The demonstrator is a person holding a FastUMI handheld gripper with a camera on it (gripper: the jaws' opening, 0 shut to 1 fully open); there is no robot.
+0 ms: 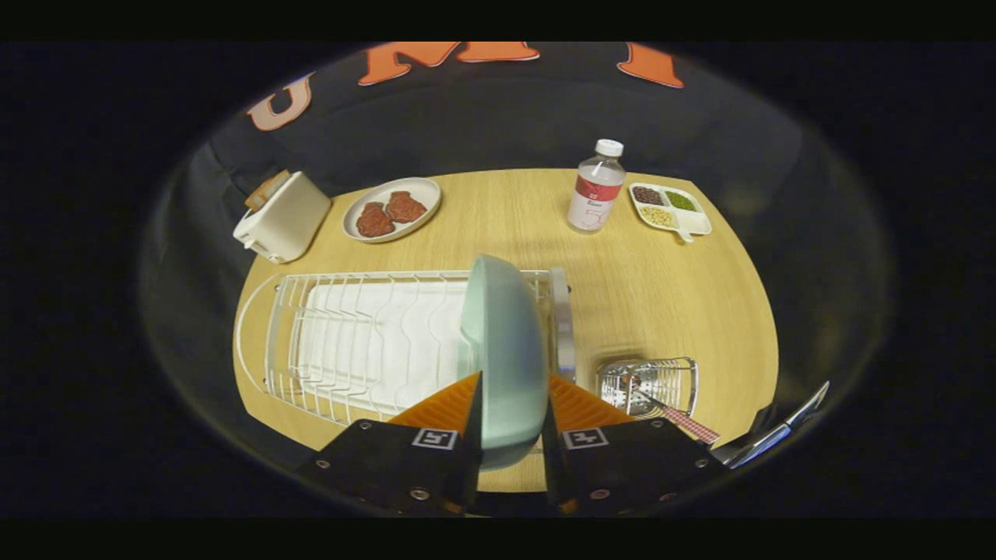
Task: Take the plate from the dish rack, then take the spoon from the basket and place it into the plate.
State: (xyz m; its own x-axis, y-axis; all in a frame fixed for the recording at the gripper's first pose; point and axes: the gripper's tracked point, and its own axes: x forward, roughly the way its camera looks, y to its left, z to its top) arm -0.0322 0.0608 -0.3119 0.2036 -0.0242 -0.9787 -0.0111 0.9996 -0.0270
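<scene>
A pale green plate (504, 342) stands on edge at the right end of the white wire dish rack (366, 342). My gripper (513, 383) straddles the plate's near rim, and both fingers press on it, one against each face. Right of the rack a small wire basket (650, 383) lies on the wooden table. It holds the spoon (675, 416), whose red checked handle sticks out toward my right finger.
Beyond the rack stand a cream toaster (280, 218), a plate with two meat patties (391, 210), a water bottle (595, 190) and a divided tray of beans (669, 208). A shiny metal piece (778, 432) lies off the table's right edge.
</scene>
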